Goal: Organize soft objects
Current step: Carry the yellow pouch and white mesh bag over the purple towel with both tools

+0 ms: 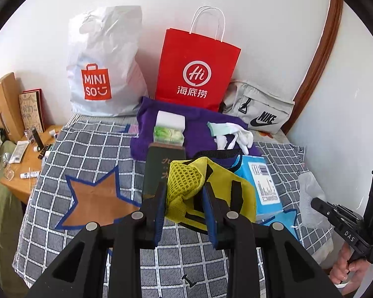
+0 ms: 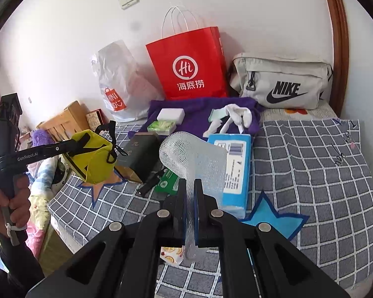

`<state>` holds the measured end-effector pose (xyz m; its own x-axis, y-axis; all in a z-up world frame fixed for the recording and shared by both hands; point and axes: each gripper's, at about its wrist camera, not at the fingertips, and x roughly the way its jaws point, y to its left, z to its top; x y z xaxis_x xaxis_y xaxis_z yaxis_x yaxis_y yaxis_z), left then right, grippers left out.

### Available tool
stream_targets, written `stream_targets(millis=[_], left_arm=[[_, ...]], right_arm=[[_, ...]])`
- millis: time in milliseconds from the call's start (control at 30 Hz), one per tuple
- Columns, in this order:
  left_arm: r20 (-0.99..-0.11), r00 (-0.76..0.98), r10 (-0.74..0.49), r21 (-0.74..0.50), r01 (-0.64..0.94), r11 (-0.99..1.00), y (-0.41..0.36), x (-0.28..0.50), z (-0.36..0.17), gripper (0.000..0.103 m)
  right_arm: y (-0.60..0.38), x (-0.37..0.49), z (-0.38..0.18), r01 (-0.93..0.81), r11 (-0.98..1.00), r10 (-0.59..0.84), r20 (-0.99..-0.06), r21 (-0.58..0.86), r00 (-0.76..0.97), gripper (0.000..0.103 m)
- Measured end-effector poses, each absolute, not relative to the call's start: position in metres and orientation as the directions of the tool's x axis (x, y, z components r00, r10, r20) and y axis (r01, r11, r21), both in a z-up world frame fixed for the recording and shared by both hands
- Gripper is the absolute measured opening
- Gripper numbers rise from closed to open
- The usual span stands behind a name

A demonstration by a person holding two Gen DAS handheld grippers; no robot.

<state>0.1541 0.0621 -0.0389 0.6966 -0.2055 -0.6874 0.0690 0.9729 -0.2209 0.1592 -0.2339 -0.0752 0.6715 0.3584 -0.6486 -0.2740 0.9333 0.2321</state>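
Your left gripper [image 1: 185,198] pinches the yellow mesh pouch [image 1: 211,193], your right gripper [image 2: 191,193] the white foam netting sleeve [image 2: 194,156] (thin, springy, liable to slip free).

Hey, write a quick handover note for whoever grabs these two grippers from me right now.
Left hand-held gripper: shut on the yellow mesh pouch, lifted off the bed.
Right hand-held gripper: shut on the white foam net, also held up.
On the purple towel: white sponge, green packet, white socks. Blue tissue pack lies on the checked bedspread.
Along the wall: Miniso bag, red paper bag, Nike bag.
Done: two items picked. Left: place both, then sort the rest.
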Motion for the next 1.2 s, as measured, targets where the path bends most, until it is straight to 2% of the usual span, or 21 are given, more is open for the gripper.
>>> stream_targets(millis=[200, 700, 1200], left_arm=[[-0.680, 0.699, -0.221, -0.234, 0.079, 0.969, 0.061, 0.171, -0.031, 0.027], [-0.680, 0.700, -0.216, -0.244, 0.061, 0.968, 0.056, 0.223, -0.026, 0.027], [-0.683, 0.693, -0.233, -0.263, 0.065, 0.963, 0.052, 0.285, -0.031, 0.027]], right_arm=[[-0.226, 0.181, -0.066, -0.291, 0.938, 0.342, -0.647, 0.190, 0.682, 0.005], [-0.214, 0.244, -0.062, -0.286, 0.934, 0.353, -0.675, 0.213, 0.648, 0.008], [-0.205, 0.302, -0.058, -0.313, 0.931, 0.359, -0.625, 0.188, 0.693, 0.008]])
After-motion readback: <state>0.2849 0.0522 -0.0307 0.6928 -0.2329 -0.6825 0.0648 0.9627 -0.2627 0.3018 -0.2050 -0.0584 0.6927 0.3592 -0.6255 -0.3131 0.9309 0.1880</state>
